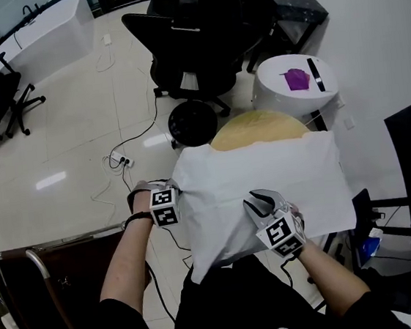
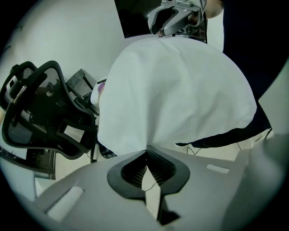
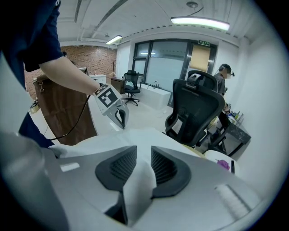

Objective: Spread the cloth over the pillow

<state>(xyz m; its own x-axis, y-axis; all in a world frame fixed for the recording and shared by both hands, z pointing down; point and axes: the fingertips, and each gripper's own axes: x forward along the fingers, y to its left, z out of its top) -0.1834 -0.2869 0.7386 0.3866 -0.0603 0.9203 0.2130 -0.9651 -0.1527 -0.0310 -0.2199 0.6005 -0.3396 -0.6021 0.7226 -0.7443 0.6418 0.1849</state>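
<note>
A white cloth (image 1: 266,175) lies draped over a yellowish pillow (image 1: 256,126), whose far rim shows beyond the cloth's far edge. My left gripper (image 1: 178,193) is at the cloth's left corner. In the left gripper view its jaws (image 2: 146,152) are shut, and the corner of the cloth (image 2: 180,85) runs into their tips. My right gripper (image 1: 258,203) rests on the near middle of the cloth. In the right gripper view a raised fold of cloth (image 3: 140,185) is pinched between its pads (image 3: 143,159). Each gripper shows in the other's view: the right gripper (image 2: 169,20) and the left gripper (image 3: 119,115).
A black office chair (image 1: 192,43) stands beyond the pillow, with a black round base (image 1: 192,121) by it. A white round table (image 1: 279,96) at the right carries a purple object (image 1: 297,78). Cables and a power strip (image 1: 120,161) lie on the floor at left. A person (image 3: 223,74) stands in the background.
</note>
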